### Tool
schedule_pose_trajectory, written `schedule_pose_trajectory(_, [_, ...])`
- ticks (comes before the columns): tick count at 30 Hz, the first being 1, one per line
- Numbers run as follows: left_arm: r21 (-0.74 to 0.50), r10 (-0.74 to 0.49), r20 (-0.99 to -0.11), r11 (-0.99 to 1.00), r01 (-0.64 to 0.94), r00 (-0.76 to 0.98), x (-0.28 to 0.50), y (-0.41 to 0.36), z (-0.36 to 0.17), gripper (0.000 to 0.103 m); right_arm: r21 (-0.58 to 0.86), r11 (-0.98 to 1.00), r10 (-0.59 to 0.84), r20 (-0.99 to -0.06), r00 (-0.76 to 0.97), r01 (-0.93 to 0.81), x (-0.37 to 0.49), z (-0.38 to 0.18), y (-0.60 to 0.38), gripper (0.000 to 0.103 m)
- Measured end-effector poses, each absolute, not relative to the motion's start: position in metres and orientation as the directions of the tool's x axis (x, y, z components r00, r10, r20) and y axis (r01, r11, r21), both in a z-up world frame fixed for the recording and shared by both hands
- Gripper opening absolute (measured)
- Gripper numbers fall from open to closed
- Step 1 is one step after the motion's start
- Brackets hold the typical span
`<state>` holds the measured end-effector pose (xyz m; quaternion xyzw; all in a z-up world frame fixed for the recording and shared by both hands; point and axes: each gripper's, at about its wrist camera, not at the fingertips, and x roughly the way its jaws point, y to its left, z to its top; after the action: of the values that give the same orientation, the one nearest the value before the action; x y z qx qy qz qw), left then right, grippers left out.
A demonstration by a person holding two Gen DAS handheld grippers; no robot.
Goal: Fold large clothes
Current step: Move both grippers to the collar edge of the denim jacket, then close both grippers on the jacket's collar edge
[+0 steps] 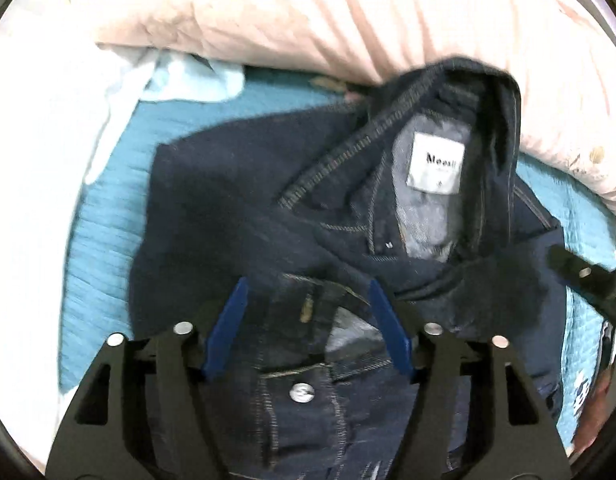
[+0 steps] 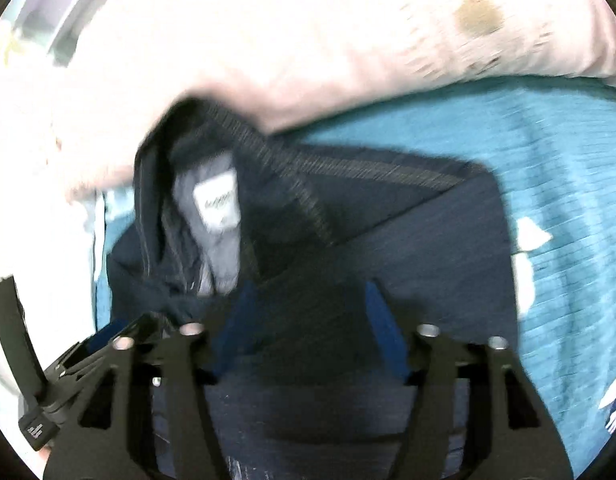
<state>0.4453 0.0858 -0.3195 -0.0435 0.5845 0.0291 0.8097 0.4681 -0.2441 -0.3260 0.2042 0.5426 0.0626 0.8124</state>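
A dark denim jacket (image 1: 227, 200) lies front up on a teal bed cover (image 1: 103, 264), its collar raised around a white neck label (image 1: 436, 164). My left gripper (image 1: 308, 284) hangs over the jacket's front placket with its blue pads (image 1: 227, 328) apart, and a metal button (image 1: 301, 393) shows below them. In the blurred right wrist view my right gripper (image 2: 310, 288) stands open above the jacket (image 2: 428, 248), beside the collar and label (image 2: 217, 204), with dark denim under the gap. One black finger of the right gripper (image 1: 588, 280) reaches in at the left wrist view's right edge.
A pink quilt (image 1: 308, 12) is heaped behind the collar and touches it. White bedding (image 1: 35, 160) and a pale blue cloth (image 1: 195, 80) lie to the left. Teal cover (image 2: 568, 200) stretches to the right of the jacket. The left gripper's body (image 2: 31, 360) shows low left in the right wrist view.
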Motion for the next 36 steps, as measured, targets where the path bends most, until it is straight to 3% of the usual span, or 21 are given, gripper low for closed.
schedule_pose_trajectory(4, [0.008,0.047,-0.941,0.993,-0.117,0.335,0.455,0.102,-0.313,0.080,0.360,0.916,0.255,-0.865,0.432,0.180,0.474,-0.320,-0.277,0.083])
schedule_pose_trajectory(14, [0.084,0.128,-0.943,0.985,-0.153,0.309,0.477,0.152,-0.328,0.087,0.316,0.896,0.185,-0.904,0.386,0.311,0.485,-0.342,-0.350,0.083])
schedule_pose_trajectory(20, [0.000,0.065,-0.954,0.976,-0.220,0.291,0.493,0.190,-0.345,0.088,0.328,0.884,0.204,-0.912,0.356,0.333,0.491,-0.361,-0.365,0.083])
schedule_pose_trajectory(25, [0.032,0.108,-0.954,0.964,-0.263,0.281,0.509,0.208,-0.367,0.089,0.362,0.859,0.241,-0.910,0.338,0.362,0.502,-0.382,-0.373,0.083])
schedule_pose_trajectory(30, [-0.035,0.062,-0.952,0.950,-0.310,0.299,0.517,0.219,-0.380,0.093,0.390,0.832,0.248,-0.898,0.364,0.394,0.513,-0.386,-0.384,0.085])
schedule_pose_trajectory(32, [-0.055,0.051,-0.951,0.942,-0.331,0.304,0.518,0.223,-0.382,0.092,0.399,0.830,0.255,-0.894,0.369,0.391,0.520,-0.385,-0.386,0.085])
schedule_pose_trajectory(35, [-0.065,0.045,-0.941,0.949,-0.310,0.336,0.515,0.222,-0.380,0.080,0.388,0.852,0.258,-0.895,0.363,0.352,0.528,-0.384,-0.381,0.078])
schedule_pose_trajectory(36, [-0.059,0.047,-0.937,0.955,-0.289,0.345,0.512,0.222,-0.380,0.070,0.370,0.862,0.241,-0.900,0.364,0.345,0.529,-0.384,-0.380,0.063])
